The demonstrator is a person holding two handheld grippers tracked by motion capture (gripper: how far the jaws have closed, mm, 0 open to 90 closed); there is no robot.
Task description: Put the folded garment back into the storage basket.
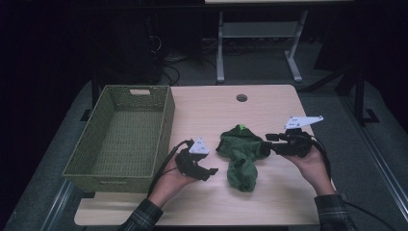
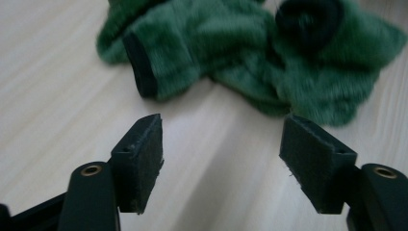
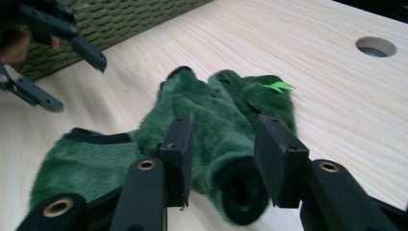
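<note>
- A crumpled green fleece garment (image 1: 241, 154) lay on the worktop (image 1: 269, 202) between the two grippers, its long axis running from the far end toward the person.
- The right gripper (image 1: 270, 142) was nearer: its fingers (image 3: 179, 154) were spread, straddling a black-edged cuff (image 3: 243, 195) without pinching it, as far as could be judged.
- The left gripper (image 1: 211, 172) sat just beside the garment's near end, fingers (image 2: 142, 156) spread wide and empty, the cloth ahead of them.
- Count: one garment, one woven green basket (image 1: 82, 163) standing to the left, two grippers.
</note>
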